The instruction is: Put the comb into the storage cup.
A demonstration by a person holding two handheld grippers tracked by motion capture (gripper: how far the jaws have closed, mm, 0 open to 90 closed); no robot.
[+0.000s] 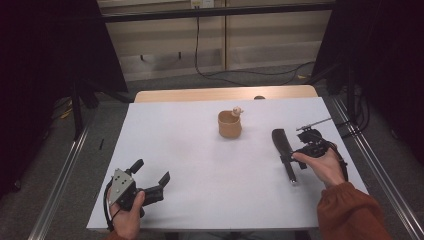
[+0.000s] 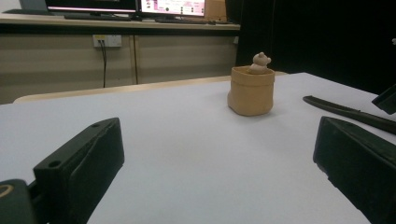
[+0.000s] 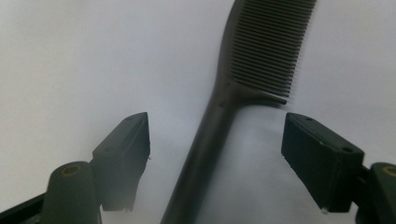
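A black comb [image 1: 283,149] lies on the white table top [image 1: 200,160] at the right, teeth toward the far side. My right gripper [image 1: 291,156] hovers over its handle, open, one jaw on each side of the handle [image 3: 205,144] and apart from it [image 3: 217,126]. A tan pot [image 1: 229,125] with a small bear figure [image 1: 237,111] on its rim stands in the middle, toward the back. My left gripper [image 1: 151,172] rests near the front left edge, open and holding nothing [image 2: 219,140], aimed at the pot [image 2: 251,91].
A wooden table edge [image 1: 200,94] shows behind the white top. Metal rails [image 1: 60,175] run along both sides on the floor. Black curtains and cables stand behind. A wide bare stretch of white top lies between the two grippers.
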